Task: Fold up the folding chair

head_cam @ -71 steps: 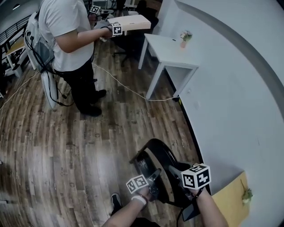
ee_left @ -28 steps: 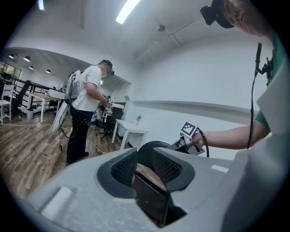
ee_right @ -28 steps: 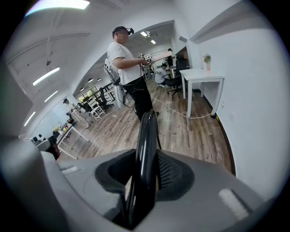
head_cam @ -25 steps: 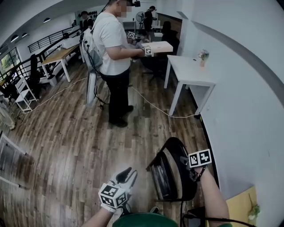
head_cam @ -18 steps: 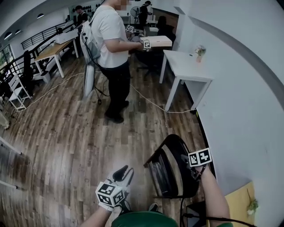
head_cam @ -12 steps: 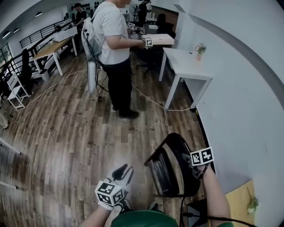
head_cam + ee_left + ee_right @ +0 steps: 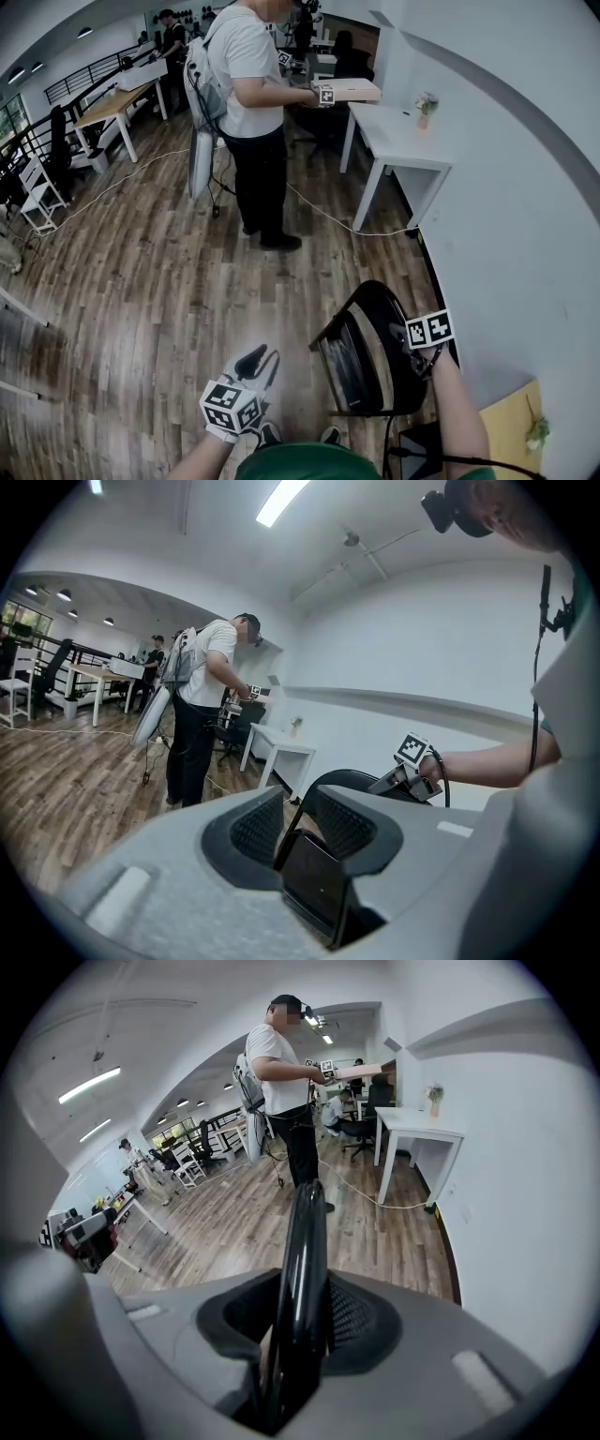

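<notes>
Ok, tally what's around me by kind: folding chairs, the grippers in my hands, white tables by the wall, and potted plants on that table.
Folding chair: 1
Grippers: 2 (left gripper, right gripper)
White table: 1
Potted plant: 1
Total: 5

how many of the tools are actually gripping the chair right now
1. The right tool is clamped on the black back rim of the folding chair. The left tool hangs over the floor to the chair's left, empty. Both tools are in view, so none is hidden.
</notes>
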The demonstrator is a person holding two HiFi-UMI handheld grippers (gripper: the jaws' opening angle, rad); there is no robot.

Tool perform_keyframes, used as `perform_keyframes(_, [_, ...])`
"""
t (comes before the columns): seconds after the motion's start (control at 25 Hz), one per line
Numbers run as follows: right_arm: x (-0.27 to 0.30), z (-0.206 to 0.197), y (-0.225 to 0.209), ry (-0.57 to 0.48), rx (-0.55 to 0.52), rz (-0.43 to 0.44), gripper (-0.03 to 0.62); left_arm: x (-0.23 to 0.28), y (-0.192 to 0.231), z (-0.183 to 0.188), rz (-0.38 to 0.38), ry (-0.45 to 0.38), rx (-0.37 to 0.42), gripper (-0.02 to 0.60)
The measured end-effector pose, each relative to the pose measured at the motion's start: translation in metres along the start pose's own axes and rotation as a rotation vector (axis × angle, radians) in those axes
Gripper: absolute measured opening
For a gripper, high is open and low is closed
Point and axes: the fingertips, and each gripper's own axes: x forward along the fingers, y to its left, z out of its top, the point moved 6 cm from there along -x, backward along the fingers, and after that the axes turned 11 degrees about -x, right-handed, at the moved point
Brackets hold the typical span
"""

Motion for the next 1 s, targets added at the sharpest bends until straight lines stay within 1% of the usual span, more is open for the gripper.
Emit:
perform_keyframes(0.56, [-0.003, 0.001, -0.001, 0.002, -0.004, 0.0, 0.127, -0.012, -0.007, -0.006, 0.032, -0.003, 0.002, 0.113])
perform_keyframes(0.8, [0.0, -0.002, -0.005, 0.004, -0.004, -0.002, 0.127, -0.009, -0.01, -0.014, 0.04, -0.001, 0.0, 0.112])
perform_keyframes(1.0, [-0.001, 0.0, -0.011, 0.005, -0.007, -0.001, 0.127, -0.006, -0.013, -0.014, 0.048, 0.005, -0.004, 0.112])
